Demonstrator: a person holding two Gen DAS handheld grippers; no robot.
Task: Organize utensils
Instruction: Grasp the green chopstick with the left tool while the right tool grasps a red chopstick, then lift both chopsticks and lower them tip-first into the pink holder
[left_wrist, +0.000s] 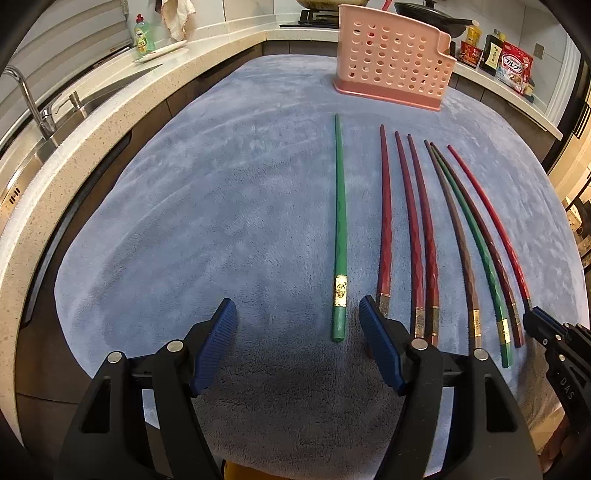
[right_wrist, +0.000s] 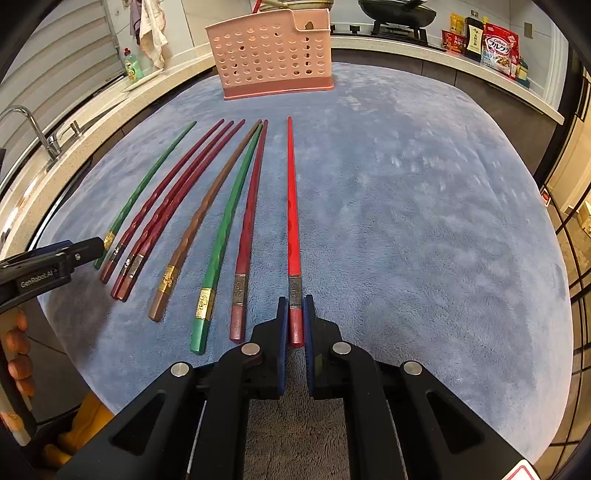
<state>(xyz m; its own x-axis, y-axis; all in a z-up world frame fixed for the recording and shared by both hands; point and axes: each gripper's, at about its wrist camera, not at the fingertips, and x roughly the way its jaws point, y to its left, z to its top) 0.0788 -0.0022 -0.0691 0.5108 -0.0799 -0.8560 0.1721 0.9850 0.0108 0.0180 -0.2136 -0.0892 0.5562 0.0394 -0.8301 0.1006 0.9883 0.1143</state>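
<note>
Left tongs (left_wrist: 297, 325) agape; right tongs (right_wrist: 295, 317) pinched nearly closed.

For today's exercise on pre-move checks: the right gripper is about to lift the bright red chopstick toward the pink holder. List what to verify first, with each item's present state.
1. Right gripper closed on the bright red chopstick, near its thick end: ok.
2. Chopstick separate from the neighbouring dark red chopstick: ok, a gap shows.
3. Left gripper out of the lifting path: ok, open beside the lone green chopstick.
4. Blue cloth bare between chopstick and pink holder: ok.
5. Holder upright: ok.
6. Free room inside the holder: cannot tell.
</note>
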